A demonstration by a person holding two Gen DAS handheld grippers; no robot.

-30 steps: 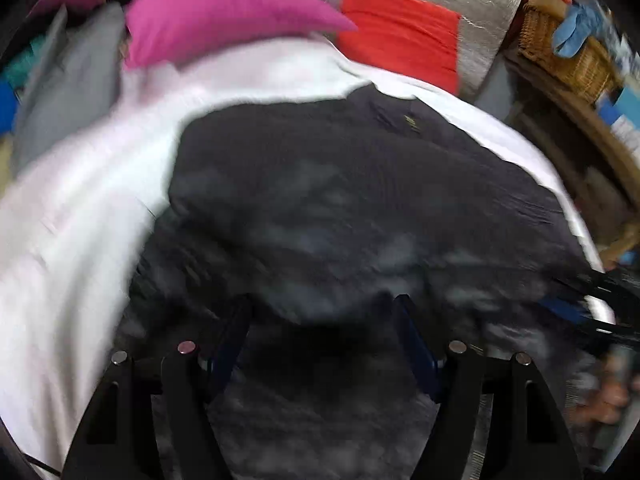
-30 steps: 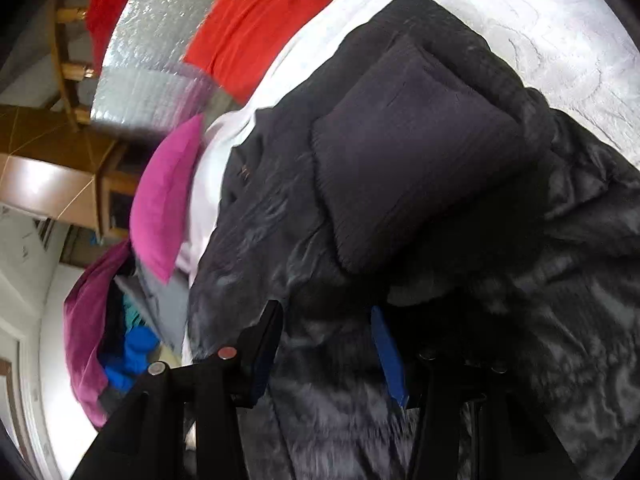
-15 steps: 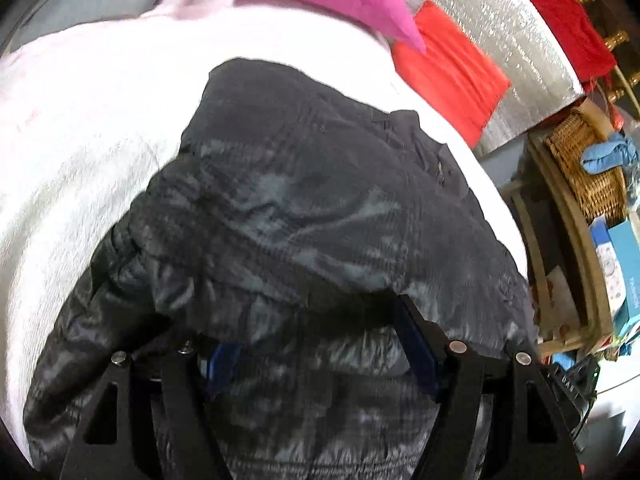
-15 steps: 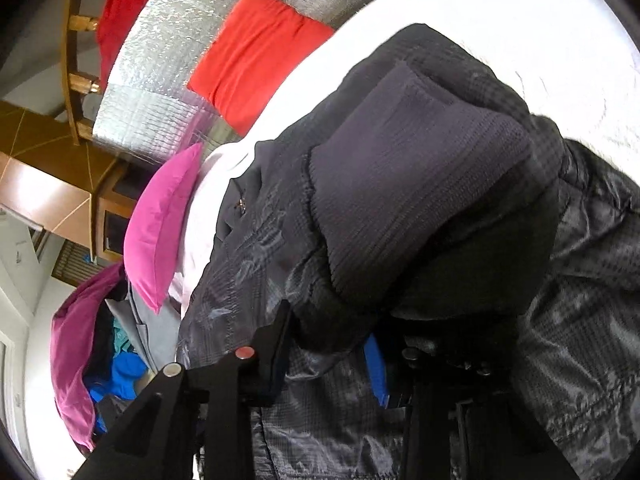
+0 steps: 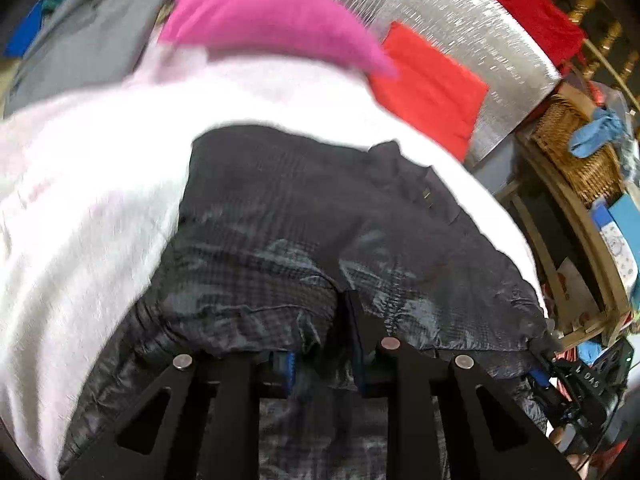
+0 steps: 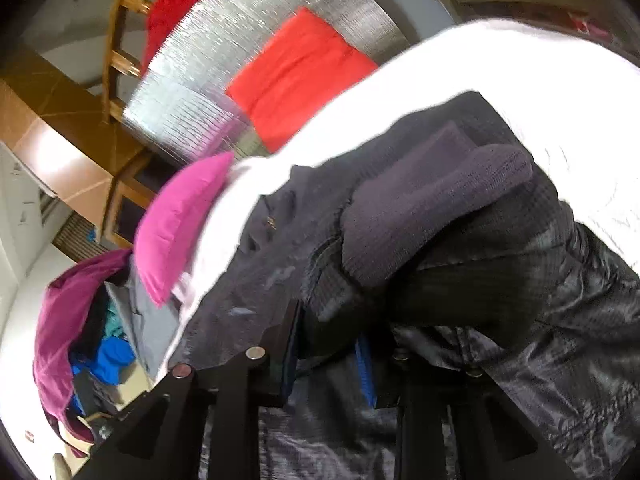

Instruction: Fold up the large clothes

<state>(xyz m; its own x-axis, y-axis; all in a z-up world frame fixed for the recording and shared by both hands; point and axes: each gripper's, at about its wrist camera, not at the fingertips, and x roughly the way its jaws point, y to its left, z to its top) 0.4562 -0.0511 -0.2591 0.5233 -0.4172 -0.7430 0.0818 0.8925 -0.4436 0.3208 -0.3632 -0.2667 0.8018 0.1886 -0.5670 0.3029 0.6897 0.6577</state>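
A large black quilted jacket [image 5: 304, 224] lies on a white bedspread [image 5: 80, 200]. My left gripper [image 5: 320, 344] is shut on a bunched fold of the jacket's hem, and the fabric drapes over its fingers. In the right wrist view the same jacket [image 6: 560, 340] fills the lower right, with its dark knit collar or cuff [image 6: 432, 200] folded on top. My right gripper [image 6: 328, 352] is shut on a thick fold of the jacket; the cloth hides most of its fingertips.
A pink pillow [image 5: 264, 12], a red cushion [image 5: 428, 88] and a silver foil panel [image 5: 460, 24] stand at the head of the bed. A wicker basket [image 5: 580, 160] on wooden shelving is at the right. A pile of clothes [image 6: 80, 320] lies left of the bed.
Both grippers have closed further on the jacket and carried its folded edge along the bed toward the pillow. The left wrist view has swung and is blurred by the motion.
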